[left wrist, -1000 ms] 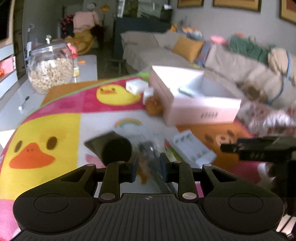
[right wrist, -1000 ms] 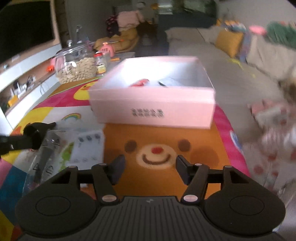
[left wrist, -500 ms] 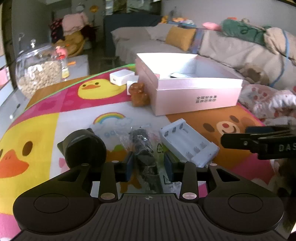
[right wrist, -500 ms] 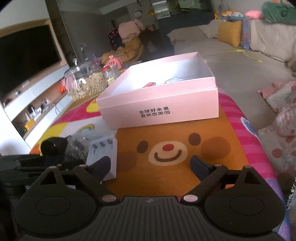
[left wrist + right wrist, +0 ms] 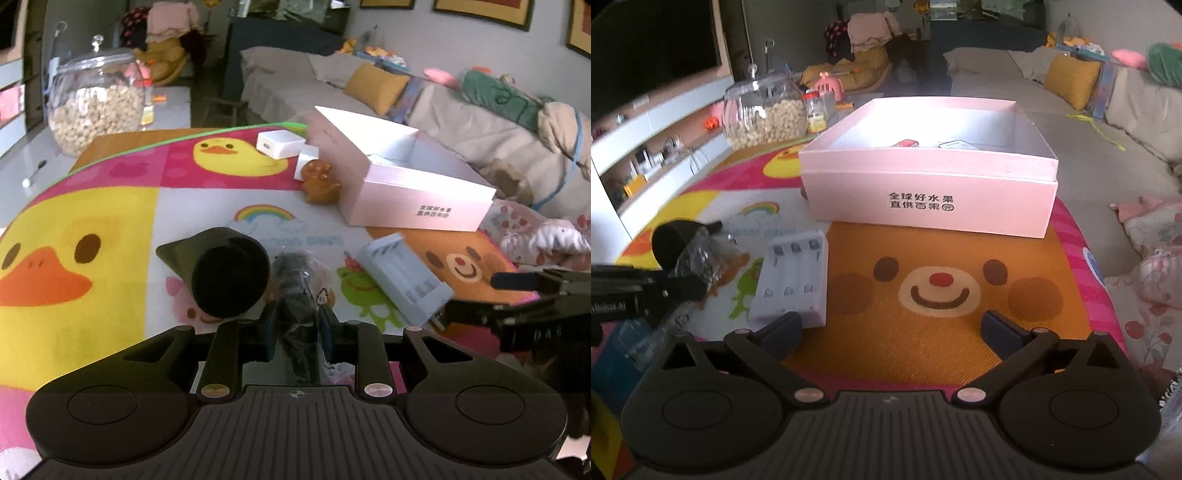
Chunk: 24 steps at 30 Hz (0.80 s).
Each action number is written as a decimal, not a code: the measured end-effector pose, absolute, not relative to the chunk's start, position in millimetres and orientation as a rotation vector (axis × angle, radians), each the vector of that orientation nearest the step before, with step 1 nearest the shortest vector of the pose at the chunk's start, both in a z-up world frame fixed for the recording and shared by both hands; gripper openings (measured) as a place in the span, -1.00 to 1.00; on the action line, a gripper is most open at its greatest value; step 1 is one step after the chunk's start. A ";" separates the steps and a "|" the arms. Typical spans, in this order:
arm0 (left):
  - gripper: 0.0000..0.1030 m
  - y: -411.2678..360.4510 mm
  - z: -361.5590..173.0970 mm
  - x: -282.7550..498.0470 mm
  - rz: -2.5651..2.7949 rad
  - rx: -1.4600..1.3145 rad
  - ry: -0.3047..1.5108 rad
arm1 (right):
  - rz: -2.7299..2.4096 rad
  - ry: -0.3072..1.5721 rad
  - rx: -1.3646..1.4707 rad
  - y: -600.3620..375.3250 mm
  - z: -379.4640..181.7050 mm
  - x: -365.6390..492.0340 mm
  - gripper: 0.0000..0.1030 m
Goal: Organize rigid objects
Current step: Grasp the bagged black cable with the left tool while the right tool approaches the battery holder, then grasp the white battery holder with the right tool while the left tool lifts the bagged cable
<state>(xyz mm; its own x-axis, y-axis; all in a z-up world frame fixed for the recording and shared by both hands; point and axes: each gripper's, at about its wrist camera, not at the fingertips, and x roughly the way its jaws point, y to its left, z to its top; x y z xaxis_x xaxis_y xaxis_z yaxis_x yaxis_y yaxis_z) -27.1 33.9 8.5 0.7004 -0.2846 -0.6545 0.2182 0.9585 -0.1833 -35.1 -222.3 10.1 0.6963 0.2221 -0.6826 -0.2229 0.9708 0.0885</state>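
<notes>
My left gripper (image 5: 297, 325) is low over the cartoon mat, its jaws closing, with the pads pressed on a black item in a clear plastic bag (image 5: 295, 273). A black funnel-shaped piece (image 5: 225, 273) lies just left of it and a white battery holder (image 5: 402, 280) just right. My right gripper (image 5: 892, 328) hovers over the bear print, its jaws opening wide with nothing between them; the battery holder (image 5: 794, 280) lies by its left finger. The open pink box (image 5: 931, 199) stands ahead of it with two small items inside.
A white charger (image 5: 280, 144), a small white cube (image 5: 306, 158) and a brown duck figurine (image 5: 319, 181) sit left of the pink box (image 5: 417, 199). A glass jar of snacks (image 5: 96, 107) stands beyond the mat's far left corner. Bedding and a sofa lie to the right.
My left jaws loosened briefly, then closed again on the bagged black item while the gripper sank toward the mat. My right jaws spread from half open to fully wide.
</notes>
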 end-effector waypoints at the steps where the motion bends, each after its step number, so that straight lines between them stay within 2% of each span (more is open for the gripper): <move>1: -0.48 32.0 8.5 -27.1 -0.278 -0.087 0.741 | 0.248 0.764 -0.007 -220.6 10.2 -36.0 1.00; 7: -0.48 34.4 4.4 -30.9 -0.283 -0.102 0.713 | 0.295 0.769 -0.043 -217.1 11.6 -40.2 0.99; 10: -0.48 35.2 3.1 -32.3 -0.286 -0.109 0.703 | 0.313 0.751 -0.041 -213.2 18.1 -44.6 0.70; 19: -0.48 37.7 1.1 -34.0 -0.291 -0.125 0.691 | 0.348 0.719 -0.046 -170.6 30.0 -20.2 0.57; 20: -0.48 38.3 0.9 -34.0 -0.291 -0.128 0.690 | 0.347 0.737 -0.058 -165.0 27.2 -14.6 0.52; 21: -0.48 38.5 0.8 -34.2 -0.291 -0.130 0.689 | 0.342 0.755 -0.077 -159.7 24.3 -10.6 0.35; 22: -0.47 38.8 0.6 -34.3 -0.290 -0.133 0.688 | 0.330 0.769 -0.103 -154.7 21.0 -6.9 0.33; 23: -0.47 39.2 0.5 -34.3 -0.290 -0.137 0.687 | 0.316 0.749 -0.131 -151.2 20.2 -7.9 0.17; 24: -0.46 39.3 0.4 -34.5 -0.289 -0.140 0.686 | 0.317 0.739 -0.152 -149.7 20.5 -9.9 -0.08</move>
<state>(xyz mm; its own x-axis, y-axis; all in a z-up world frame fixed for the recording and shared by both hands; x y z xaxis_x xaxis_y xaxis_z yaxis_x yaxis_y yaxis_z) -34.5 39.3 0.4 0.7357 -0.3080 -0.6032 0.2162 0.9508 -0.2219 -9.9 -149.7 20.5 0.6945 0.2298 -0.6818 -0.3359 0.9416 -0.0248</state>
